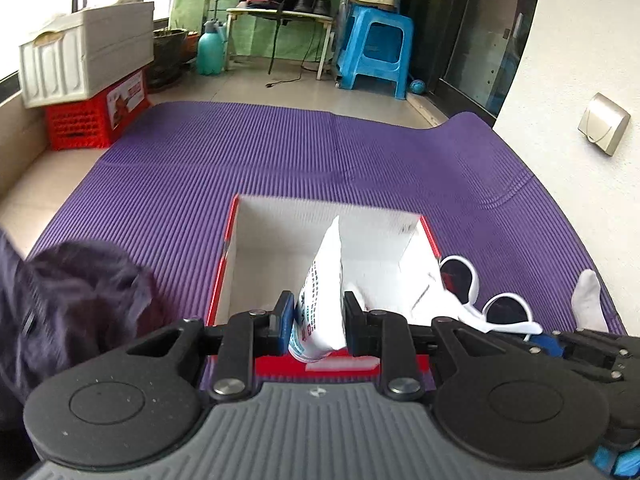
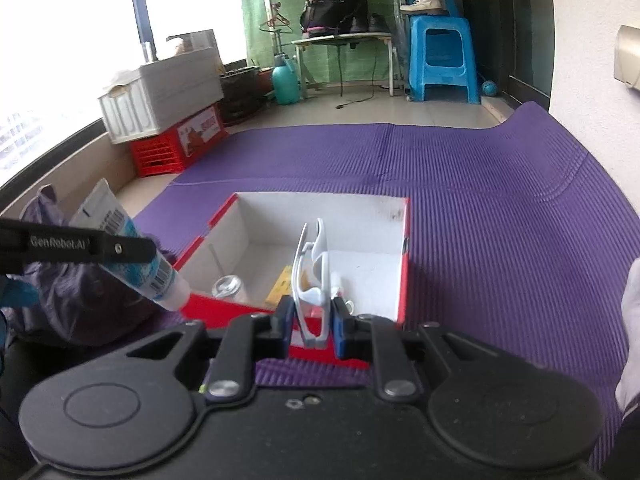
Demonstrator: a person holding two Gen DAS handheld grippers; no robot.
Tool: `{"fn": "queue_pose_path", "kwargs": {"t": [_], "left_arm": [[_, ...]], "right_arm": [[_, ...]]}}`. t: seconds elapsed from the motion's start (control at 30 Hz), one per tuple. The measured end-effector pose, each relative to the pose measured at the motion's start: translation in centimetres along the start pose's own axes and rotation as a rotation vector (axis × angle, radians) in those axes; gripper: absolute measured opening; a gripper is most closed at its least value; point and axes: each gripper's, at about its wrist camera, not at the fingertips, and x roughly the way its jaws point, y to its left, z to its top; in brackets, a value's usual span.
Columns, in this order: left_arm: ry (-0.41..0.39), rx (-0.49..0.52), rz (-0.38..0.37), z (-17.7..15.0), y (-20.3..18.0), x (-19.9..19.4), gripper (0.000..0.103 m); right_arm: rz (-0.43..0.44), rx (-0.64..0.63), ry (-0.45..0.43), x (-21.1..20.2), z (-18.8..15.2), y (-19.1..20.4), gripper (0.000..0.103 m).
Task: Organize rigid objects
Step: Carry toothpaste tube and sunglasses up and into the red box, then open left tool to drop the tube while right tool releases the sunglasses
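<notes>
The left gripper (image 1: 319,316) is clamped on a white tube (image 1: 322,300) with blue print, its cap end down between the pads and its flat end rising ahead of the jaws. Just beyond and below those jaws sits an open red box (image 2: 405,240) with white inside walls, on a purple mat (image 2: 500,208). The right gripper (image 2: 312,318) pinches folded white sunglasses (image 2: 312,276), which stand up between its pads over the near edge of the box. Ahead of these jaws, inside the box, lie a small can (image 2: 227,286) and a yellow packet (image 2: 281,285).
</notes>
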Motion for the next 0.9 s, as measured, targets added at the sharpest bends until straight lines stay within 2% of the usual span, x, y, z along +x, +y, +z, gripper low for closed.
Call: {"fn": "queue_pose_path", "kwargs": {"t": [0.17,0.37,0.67,0.9], "left_arm": [[0.02,0.011,0.014,2.2,-0.3,3.6,0.025],[0.044,0.038,0.041,3.4,-0.4,8.1,0.025],[0.121,0.052,0.086,3.4,0.2,14.8,0.025],[0.183,0.064,0.121,2.7,0.8,18.3,0.025]], "right_arm": [[-0.031,-0.019,0.025,3.4,1.2,-0.5,0.018],[-0.052,-0.032,0.065,7.5,1.9,-0.9,0.018],[-0.066,0.014,0.152,13.8,1.9,-1.9,0.018],[-0.098,-0.028,0.195,16.3,1.5,-1.4,0.018]]}}
